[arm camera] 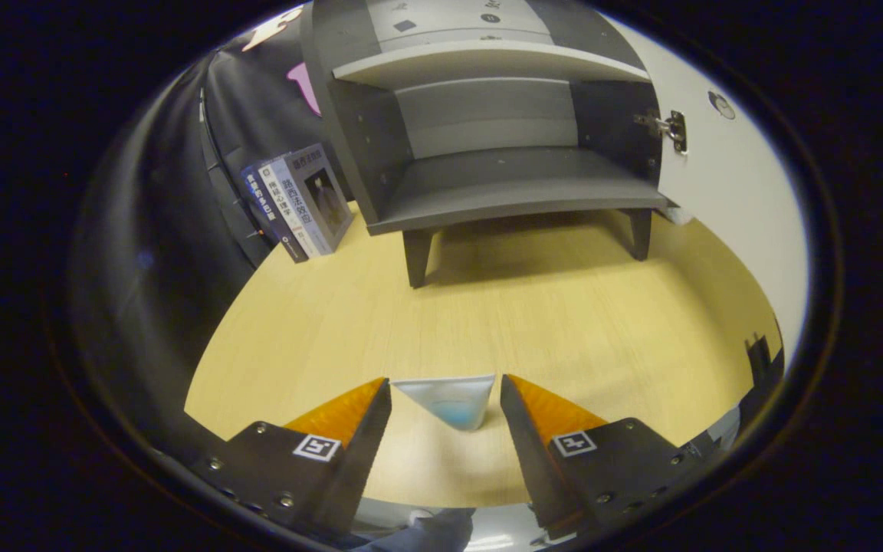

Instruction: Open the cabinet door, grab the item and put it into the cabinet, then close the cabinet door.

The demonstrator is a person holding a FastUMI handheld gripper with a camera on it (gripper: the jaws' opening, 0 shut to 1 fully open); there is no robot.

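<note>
A small white packet with a blue patch (449, 400) sits between my gripper's (445, 381) fingertips, its top edge reaching from one finger to the other; the fingers are shut on it and hold it above the table. Beyond the fingers stands the grey cabinet (411, 153) on short dark legs. Its white door (725, 199) is swung fully open to the right on a metal hinge (669, 127). The lower shelf (510, 188) inside is bare, and a second shelf (487, 61) lies above it.
The light wooden table (533, 322) stretches from the fingers to the cabinet. Several books (300, 203) lean against the booth wall, left of the cabinet. A dark sleeve (418, 533) shows below the fingers.
</note>
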